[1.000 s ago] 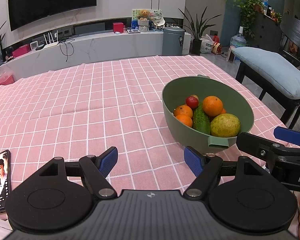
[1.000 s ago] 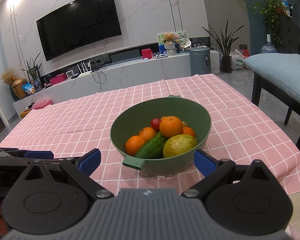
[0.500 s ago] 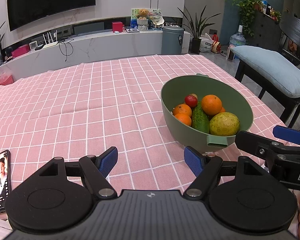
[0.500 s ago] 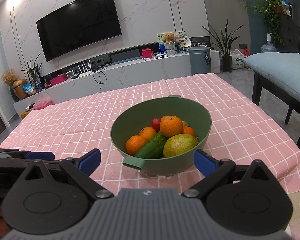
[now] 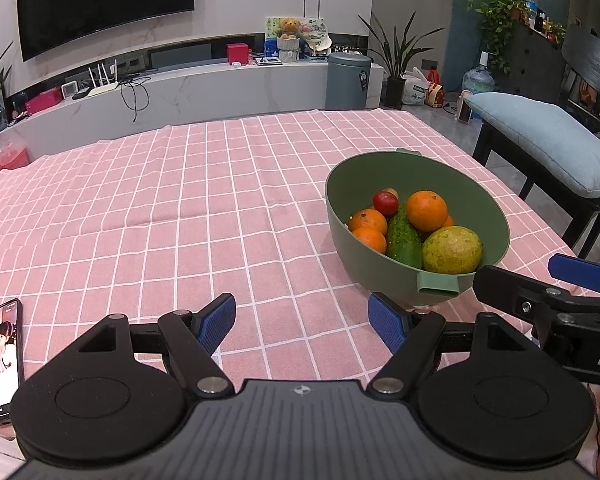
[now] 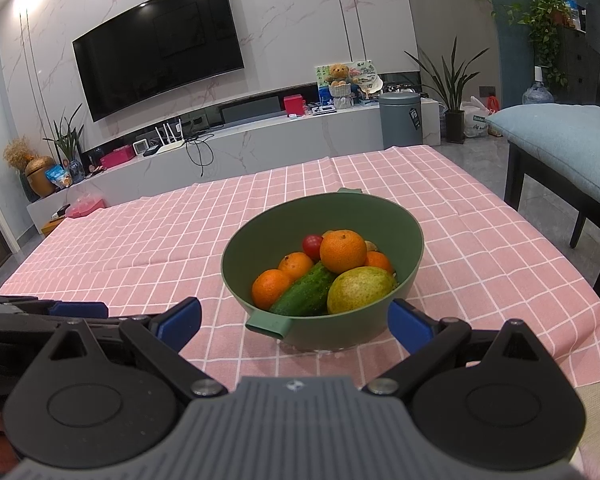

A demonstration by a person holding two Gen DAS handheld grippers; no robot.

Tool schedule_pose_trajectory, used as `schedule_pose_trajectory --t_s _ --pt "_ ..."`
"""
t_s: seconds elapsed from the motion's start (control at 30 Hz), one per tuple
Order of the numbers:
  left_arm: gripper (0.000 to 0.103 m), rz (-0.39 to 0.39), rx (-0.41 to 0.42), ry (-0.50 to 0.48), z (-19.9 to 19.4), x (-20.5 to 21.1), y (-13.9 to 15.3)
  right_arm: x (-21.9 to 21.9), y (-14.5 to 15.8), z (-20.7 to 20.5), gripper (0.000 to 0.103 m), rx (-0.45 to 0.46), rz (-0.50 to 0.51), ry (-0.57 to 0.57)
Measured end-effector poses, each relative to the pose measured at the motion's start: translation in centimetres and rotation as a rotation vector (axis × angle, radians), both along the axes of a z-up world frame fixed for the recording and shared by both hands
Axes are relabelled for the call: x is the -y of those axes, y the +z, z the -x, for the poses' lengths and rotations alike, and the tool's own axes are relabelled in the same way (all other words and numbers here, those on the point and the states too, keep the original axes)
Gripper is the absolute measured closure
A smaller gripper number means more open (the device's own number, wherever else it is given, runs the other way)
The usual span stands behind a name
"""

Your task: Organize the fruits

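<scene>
Two grippers are hovering low over the pink cloth (image 5: 188, 216), both spread wide and holding nothing. Left gripper (image 5: 302, 322) is sitting at the bottom centre of its view, the bowl (image 5: 496, 216) lying to the right of it. Right gripper (image 6: 294, 322) is facing the bowl head-on, its blue pads flanking the near handle (image 6: 269, 324). Inside the bowl: several oranges (image 6: 343, 251), a cucumber (image 6: 306, 290), a yellow-green fruit (image 6: 358, 289), a small tomato (image 6: 312, 244). A phone (image 5: 2, 360) is lying lit at lower left of the left view.
</scene>
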State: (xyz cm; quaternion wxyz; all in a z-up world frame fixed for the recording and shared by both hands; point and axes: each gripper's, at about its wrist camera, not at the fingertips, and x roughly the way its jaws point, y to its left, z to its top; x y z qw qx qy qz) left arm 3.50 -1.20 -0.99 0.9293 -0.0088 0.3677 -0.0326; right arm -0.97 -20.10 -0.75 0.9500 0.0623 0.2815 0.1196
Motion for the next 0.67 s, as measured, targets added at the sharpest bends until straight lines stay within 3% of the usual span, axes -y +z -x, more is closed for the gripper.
schedule_pose_trajectory --t_s 0.67 --pt "0.014 -0.016 0.013 -0.022 -0.03 0.01 0.41 0.02 0.1 0.04 0.007 -0.001 -0.001 -0.001"
